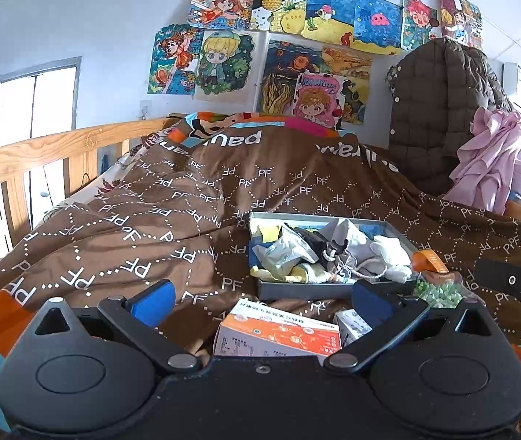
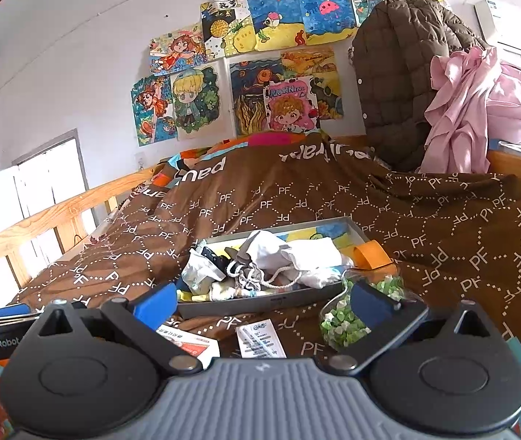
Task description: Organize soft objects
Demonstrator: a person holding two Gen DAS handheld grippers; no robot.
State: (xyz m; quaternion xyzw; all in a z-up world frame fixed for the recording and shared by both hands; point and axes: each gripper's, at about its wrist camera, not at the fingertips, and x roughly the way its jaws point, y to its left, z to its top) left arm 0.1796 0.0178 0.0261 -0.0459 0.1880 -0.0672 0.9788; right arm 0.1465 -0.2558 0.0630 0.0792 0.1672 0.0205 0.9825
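Both grippers held low over quilt, pointed at tray on the bed. Left gripper spread wide, nothing between pads; right gripper likewise agape and empty. Soft things heaped in tray: drawstring bag, white cloth, crumpled pale pieces, yellow scraps along the near edge. Orange strap touching tray's right rim. Clear bag of green bits just beside tray's near right corner, partly behind right pad. Box and smaller carton near left gripper, in front of tray; leaflet flat on quilt. Probably an approach or sorting step, nothing lifted yet. Next move likely calls for picking one loose item from the heap, closing on a fold rather than the cord, lifting clear without dragging neighbours. Hard to read: items in heap overlap, count and kind unclear; dark piece mid-tray unidentified. Tray's printed floor mostly covered. Box lower edge cut off by gripper body. Print on leaflet and box too small. Sorting destination not evident.
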